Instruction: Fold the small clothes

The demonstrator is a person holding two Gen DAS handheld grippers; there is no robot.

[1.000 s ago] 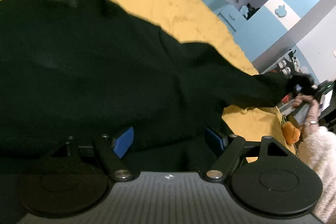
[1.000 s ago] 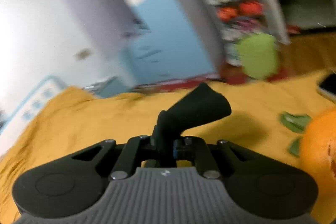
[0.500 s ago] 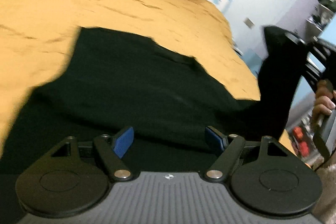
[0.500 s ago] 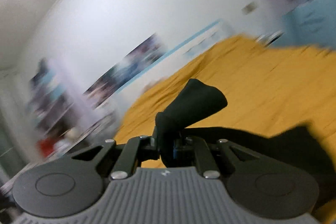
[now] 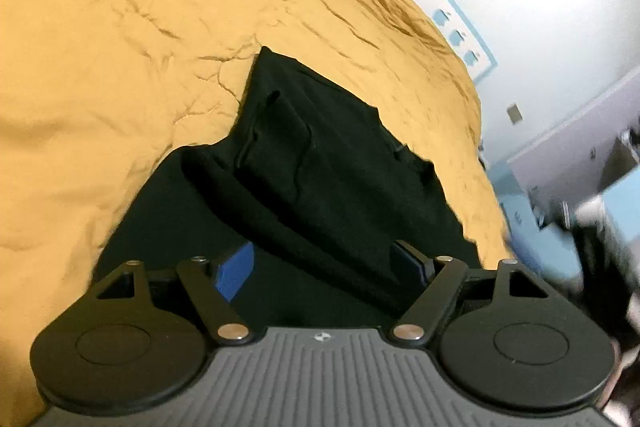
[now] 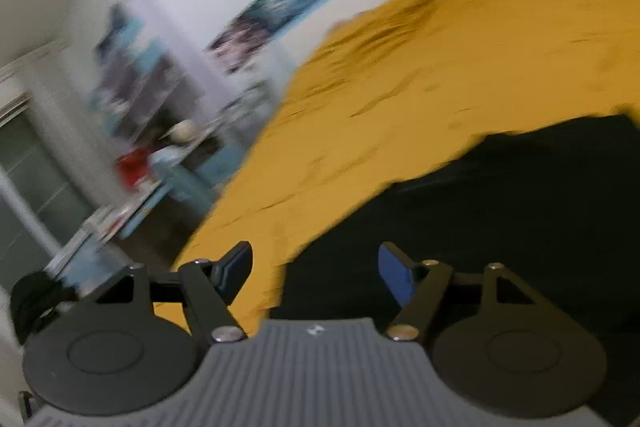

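A black garment (image 5: 332, 163) lies on a mustard-yellow bedspread (image 5: 120, 47). One sleeve (image 5: 280, 219) is folded across its body. My left gripper (image 5: 326, 267) is open and empty, just above the garment's near edge, with blue pads (image 5: 236, 269) showing. My right gripper (image 6: 316, 275) is open and empty, hovering over the garment's edge (image 6: 500, 211) and the bedspread (image 6: 440, 75). The right wrist view is blurred by motion.
The bedspread covers a wide bed with creases. A white wall with posters (image 6: 280, 15) stands behind it. Blue furniture and cluttered shelves (image 6: 152, 163) are beside the bed. More blue and grey furniture (image 5: 580, 167) is at the right in the left wrist view.
My right gripper was shut on the black sleeve, carried it over the garment, and has opened and let it go. The sleeve now lies folded across the body. Both views have swung.
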